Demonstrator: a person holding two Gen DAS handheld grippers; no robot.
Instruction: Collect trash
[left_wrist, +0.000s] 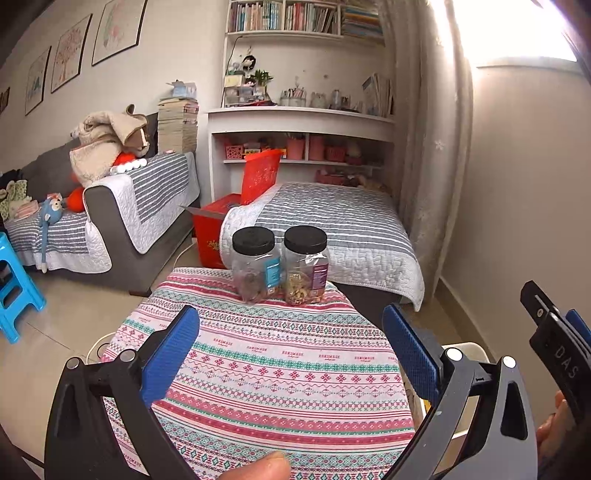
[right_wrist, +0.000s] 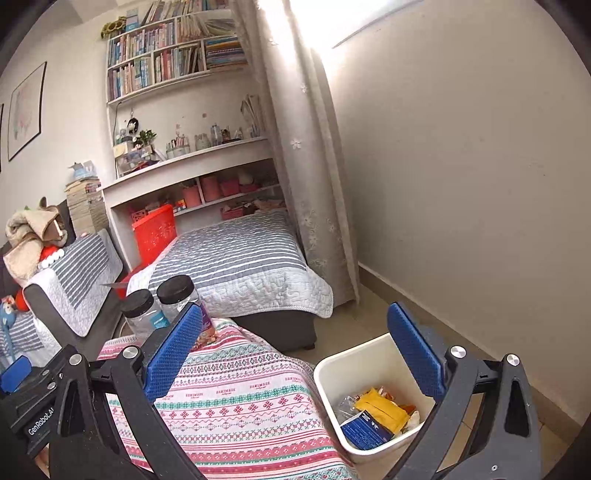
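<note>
trash (right_wrist: 376, 415) lies in the white bin (right_wrist: 332, 373) at five o'clock beside the bench (right_wrist: 236, 402), where only two lidded jars (left_wrist: 280, 266) stand at twelve o'clock, so both the left tool (left_wrist: 291, 354) and right tool (right_wrist: 295, 354) hang wide apart and empty, seemingly finished.

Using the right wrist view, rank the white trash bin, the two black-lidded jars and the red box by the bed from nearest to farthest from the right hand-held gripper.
1. White trash bin, just below the open right hand-held gripper, on the floor.
2. Black-lidded jars, left, at the patterned cloth's far edge.
3. Red box, farther back, left of the striped bed.
</note>
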